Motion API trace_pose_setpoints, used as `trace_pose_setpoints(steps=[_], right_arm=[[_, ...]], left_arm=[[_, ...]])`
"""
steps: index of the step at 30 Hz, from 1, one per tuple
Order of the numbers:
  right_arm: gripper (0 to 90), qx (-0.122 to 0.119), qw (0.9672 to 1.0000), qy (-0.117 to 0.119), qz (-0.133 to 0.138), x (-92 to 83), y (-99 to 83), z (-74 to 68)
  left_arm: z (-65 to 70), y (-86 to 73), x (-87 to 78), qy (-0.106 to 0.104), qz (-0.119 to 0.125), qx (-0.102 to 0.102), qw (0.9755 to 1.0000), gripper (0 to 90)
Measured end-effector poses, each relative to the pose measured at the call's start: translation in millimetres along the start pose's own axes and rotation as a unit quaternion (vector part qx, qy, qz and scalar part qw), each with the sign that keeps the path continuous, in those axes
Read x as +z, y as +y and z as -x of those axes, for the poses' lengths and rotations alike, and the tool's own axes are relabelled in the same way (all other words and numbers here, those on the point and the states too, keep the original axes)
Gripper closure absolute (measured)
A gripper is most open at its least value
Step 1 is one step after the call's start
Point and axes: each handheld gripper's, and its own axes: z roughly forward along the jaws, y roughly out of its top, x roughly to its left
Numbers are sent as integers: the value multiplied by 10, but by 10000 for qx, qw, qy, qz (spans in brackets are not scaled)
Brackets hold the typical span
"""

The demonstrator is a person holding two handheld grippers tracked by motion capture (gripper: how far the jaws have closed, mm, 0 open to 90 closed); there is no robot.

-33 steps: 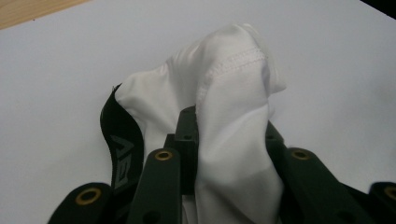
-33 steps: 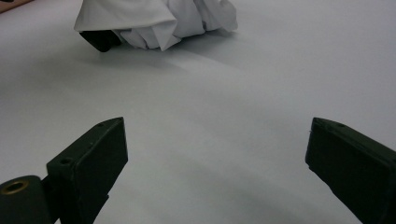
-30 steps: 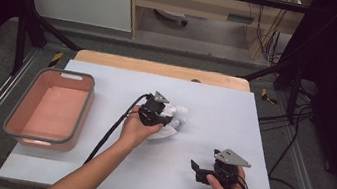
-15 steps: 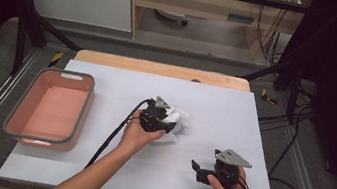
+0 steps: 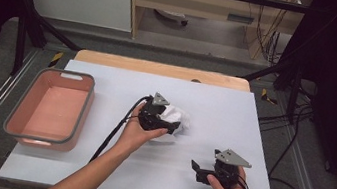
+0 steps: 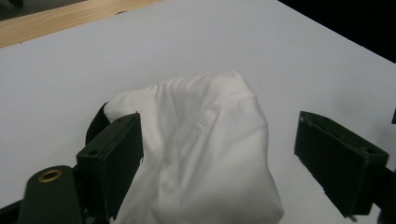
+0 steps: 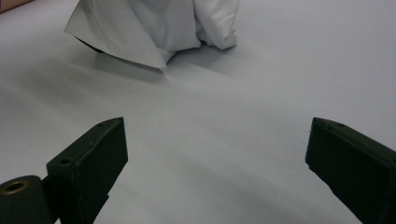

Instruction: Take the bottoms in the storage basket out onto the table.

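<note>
A crumpled white cloth [image 5: 182, 118] lies in a heap near the middle of the white table cover [image 5: 215, 106]. My left gripper [image 5: 172, 124] sits at the cloth's left side, and its jaws have just been opening. In the left gripper view the cloth [image 6: 205, 135] bulges up between the jaws of the left gripper [image 6: 219, 161]. The left one touches the cloth and the right one stands apart from it. My right gripper [image 5: 197, 171] rests on the table at the front right, open and with nothing between its jaws [image 7: 215, 163]. The cloth [image 7: 154, 23] lies well ahead of it.
A pink basin [image 5: 82, 112] with a grey rim stands at the table's left side. A wooden strip [image 5: 160, 68] runs along the far edge. Black cables [image 5: 109, 139] trail from the left gripper across the table. Dark frame rails border the table.
The left gripper's jaws have spread apart around the cloth, and the heap has settled slightly to the right. The right hand has stayed still.
</note>
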Motion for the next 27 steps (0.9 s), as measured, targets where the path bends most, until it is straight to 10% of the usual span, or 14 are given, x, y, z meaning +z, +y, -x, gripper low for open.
trace_pose_setpoints(steps=[27], right_arm=[[52, -19, 10000, 34, 53, -4, 3, -6]], left_arm=[[-13, 170, -352, -133, 430, 189, 9988, 55]])
